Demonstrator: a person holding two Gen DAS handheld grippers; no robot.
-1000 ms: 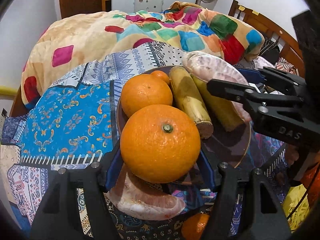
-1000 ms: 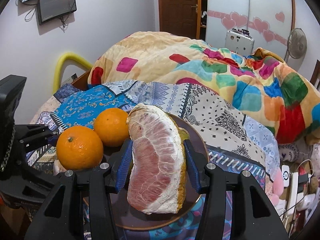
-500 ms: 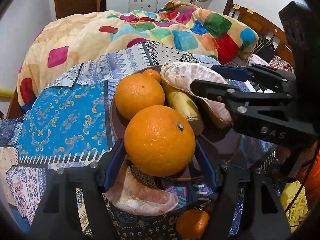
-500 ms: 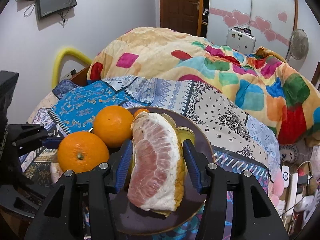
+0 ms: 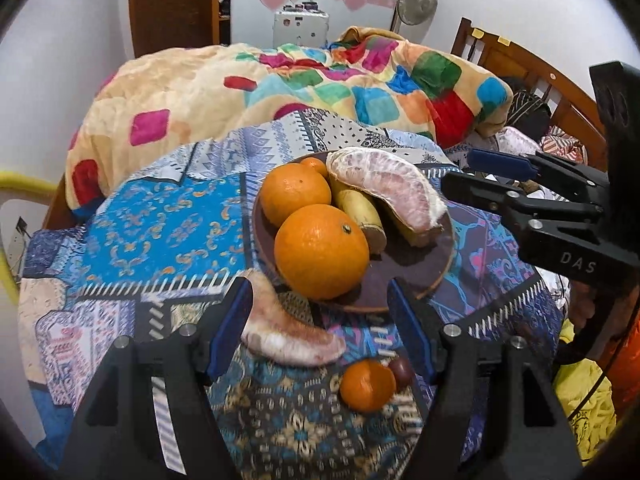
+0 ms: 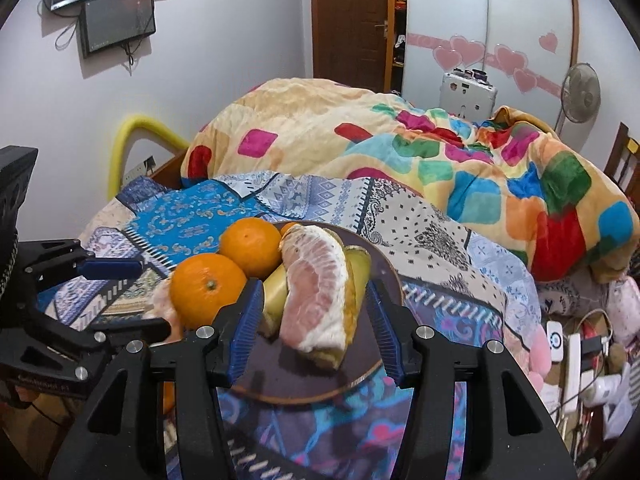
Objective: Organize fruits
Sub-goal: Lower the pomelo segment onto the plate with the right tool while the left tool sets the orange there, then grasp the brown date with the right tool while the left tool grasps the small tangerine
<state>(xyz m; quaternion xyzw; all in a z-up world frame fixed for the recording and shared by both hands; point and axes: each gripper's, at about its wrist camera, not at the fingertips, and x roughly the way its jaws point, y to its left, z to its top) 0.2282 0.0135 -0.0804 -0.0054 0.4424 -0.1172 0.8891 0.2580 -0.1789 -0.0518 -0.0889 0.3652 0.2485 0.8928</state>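
Note:
A brown plate (image 5: pixel 412 256) on the patterned bedspread holds two big oranges (image 5: pixel 322 250), a small tangerine, bananas (image 5: pixel 360 212) and a peeled pomelo piece (image 5: pixel 392 184). My left gripper (image 5: pixel 320 328) hangs open just short of the near orange, its pads clear of the fruit. In the right wrist view my right gripper (image 6: pixel 316 328) stands open around the near end of the pomelo piece (image 6: pixel 320 280), which rests on the bananas; the pads do not touch it. The plate (image 6: pixel 280 376) lies under it. Each gripper shows in the other's view: right (image 5: pixel 480 178), left (image 6: pixel 120 296).
On the cloth before the plate lie a second pomelo piece (image 5: pixel 280 332), a small orange (image 5: pixel 368 384) and a dark little fruit (image 5: pixel 400 372). A bright patchwork blanket (image 5: pixel 320 88) is heaped behind. A wooden headboard (image 5: pixel 540 68) stands at the right, clutter lies beside the bed (image 6: pixel 580 360).
Both grippers have drawn back and risen from the plate. The near orange and the pomelo piece, earlier close between the pads, now stay on the plate with gaps around them.

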